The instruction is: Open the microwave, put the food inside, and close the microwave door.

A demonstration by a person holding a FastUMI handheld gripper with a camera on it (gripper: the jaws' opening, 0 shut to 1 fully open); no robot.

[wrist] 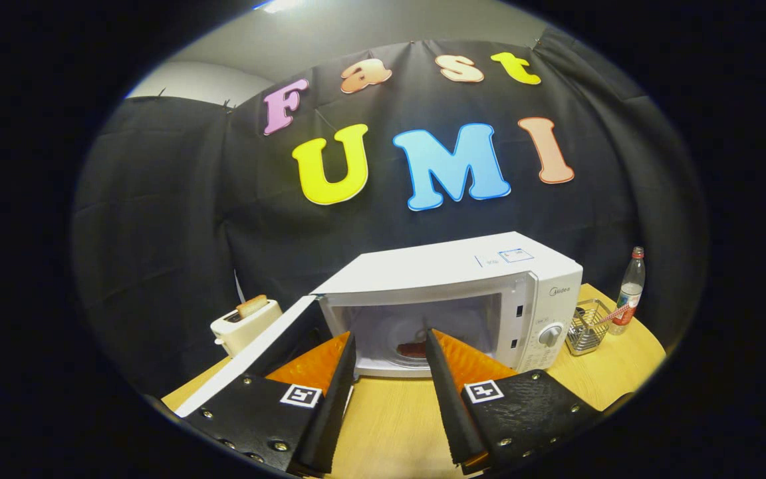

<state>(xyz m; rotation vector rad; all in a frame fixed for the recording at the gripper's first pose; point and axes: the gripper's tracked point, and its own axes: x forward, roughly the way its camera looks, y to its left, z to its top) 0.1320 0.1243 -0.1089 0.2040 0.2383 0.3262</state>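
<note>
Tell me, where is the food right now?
The food lies inside the open microwave, beyond the open gripper, whose fingers hold nothing; the microwave's door swings out toward the toaster.

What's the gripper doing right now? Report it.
Gripper: open, holding nothing; food sits inside the open microwave beyond the fingers.

Dim, sharp, heavy fisheye edge warp

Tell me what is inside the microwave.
The microwave stands open, its door swung left. A dark reddish piece of food lies inside, beyond the open, empty gripper. The fingers cover the cavity's lower corners.
</note>
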